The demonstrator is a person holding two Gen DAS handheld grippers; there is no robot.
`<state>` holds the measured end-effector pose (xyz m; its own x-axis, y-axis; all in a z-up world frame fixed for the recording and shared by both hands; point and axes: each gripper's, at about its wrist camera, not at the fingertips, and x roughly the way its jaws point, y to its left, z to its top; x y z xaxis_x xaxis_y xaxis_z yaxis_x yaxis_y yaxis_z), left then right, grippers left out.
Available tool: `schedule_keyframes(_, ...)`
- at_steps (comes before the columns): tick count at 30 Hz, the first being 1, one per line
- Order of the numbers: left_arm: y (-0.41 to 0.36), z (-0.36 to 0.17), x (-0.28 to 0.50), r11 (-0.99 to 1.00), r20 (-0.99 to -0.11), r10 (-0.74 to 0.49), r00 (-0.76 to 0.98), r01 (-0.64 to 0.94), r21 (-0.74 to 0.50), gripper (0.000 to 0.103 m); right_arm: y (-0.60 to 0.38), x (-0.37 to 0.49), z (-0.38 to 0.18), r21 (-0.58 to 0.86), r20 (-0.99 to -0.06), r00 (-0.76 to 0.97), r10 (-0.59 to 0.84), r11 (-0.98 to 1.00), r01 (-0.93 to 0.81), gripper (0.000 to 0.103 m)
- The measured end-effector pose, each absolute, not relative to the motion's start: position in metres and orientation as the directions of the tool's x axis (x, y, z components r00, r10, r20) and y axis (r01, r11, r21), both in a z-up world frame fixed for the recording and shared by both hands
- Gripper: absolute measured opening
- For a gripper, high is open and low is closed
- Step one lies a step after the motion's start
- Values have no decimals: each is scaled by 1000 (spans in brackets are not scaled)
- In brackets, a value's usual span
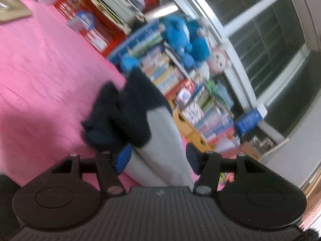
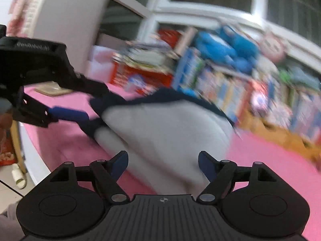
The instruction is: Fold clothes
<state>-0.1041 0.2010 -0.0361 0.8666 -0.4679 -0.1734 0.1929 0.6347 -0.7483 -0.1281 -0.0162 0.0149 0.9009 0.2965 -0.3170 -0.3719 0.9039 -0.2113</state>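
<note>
Left gripper: your blue-padded jaws stand wide apart, nothing pinched. The grey-and-navy soft fabric garment runs up between them; whether the left pad touches the cloth is too blurred to say. From the right wrist view this same gripper reaches in at the garment's navy end, fingers spread, one blue pad lying at or against the dark fabric.

Right gripper: jaws likewise spread wide, holding nothing. The grey panel of the garment lies straight ahead and passes down between the fingers; contact not clear.

Garment: on the pink quilted cover, bunched rather than flat, navy part heaped at the far end, grey part toward you. No crisp fold edge shows in either view.

Beyond: a shelf crowded with colourful books, a blue plush toy on top, a window behind.

Step, as a judgement: both claws sit at the cloth with neither gripping, which fits either closing in for a grasp or having just let go. Heavy blur says you are moving. Any next pinch calls for a single layer at an edge or corner, not the heaped navy bulk.
</note>
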Motion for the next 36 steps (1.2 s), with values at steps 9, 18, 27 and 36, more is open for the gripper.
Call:
schedule_keyframes(9,173,-32,-75,739,-223,-350,910,122,-663,77,-51,-115,1,-42,-335,921,200,973,-227,82)
schedule_keyframes(18,189,-38,-73,792,-299,-148,943,-68,-607,31,-57,-74,-10,-28,-367,924,103,992,-122,74)
schedule_keyframes(27,200,-23,-101,870,-273,65,960,-189,-456,27,-66,-70,-18,74,-362,912,191,982,-176,58)
schedule_keyframes(36,126,0,-120,1000,-185,-13,983,18,25,43,-60,-69,-20,81,-331,913,239,971,-224,28)
